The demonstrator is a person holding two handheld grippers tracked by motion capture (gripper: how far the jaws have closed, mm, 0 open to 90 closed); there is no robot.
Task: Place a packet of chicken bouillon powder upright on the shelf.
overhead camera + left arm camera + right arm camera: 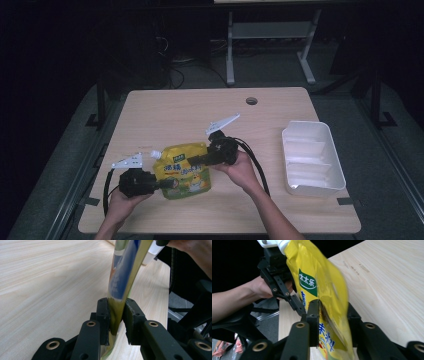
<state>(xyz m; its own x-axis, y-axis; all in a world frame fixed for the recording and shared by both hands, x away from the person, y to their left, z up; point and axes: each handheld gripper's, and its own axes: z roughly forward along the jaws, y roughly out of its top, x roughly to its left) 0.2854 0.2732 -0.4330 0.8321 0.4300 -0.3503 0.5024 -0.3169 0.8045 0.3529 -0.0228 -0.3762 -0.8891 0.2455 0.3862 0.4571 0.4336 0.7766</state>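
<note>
Yellow pouch: a soft yellow pouch (184, 171) with a white cap (155, 154) sits low in the middle of the high view, just above the wooden table (165, 107), held between both hands.
Left hand: the left hand (121, 198) comes up from the bottom left of the high view and points its left hand-held gripper (161, 184) toward the right.
Left hand-held gripper: its two black jaws are pressed on the lower left edge of the pouch. In the left gripper view the thin pouch edge (117, 312) stands squeezed between the pads.
Right hand: the right hand (241, 167) comes in from the lower right of the high view and points its right hand-held gripper (192, 161) toward the left.
Right hand-held gripper: the right gripper view shows the pouch between the jaws (332, 322). One pad touches it; the other is hidden, so I cannot tell if it is clamped.
Writing: a green patch (308, 283) with white Chinese letters "太太乐". More blue letters below are too blurry to read.
White tray: a white tray (312, 157) sits well apart at the right of the high view.
</note>
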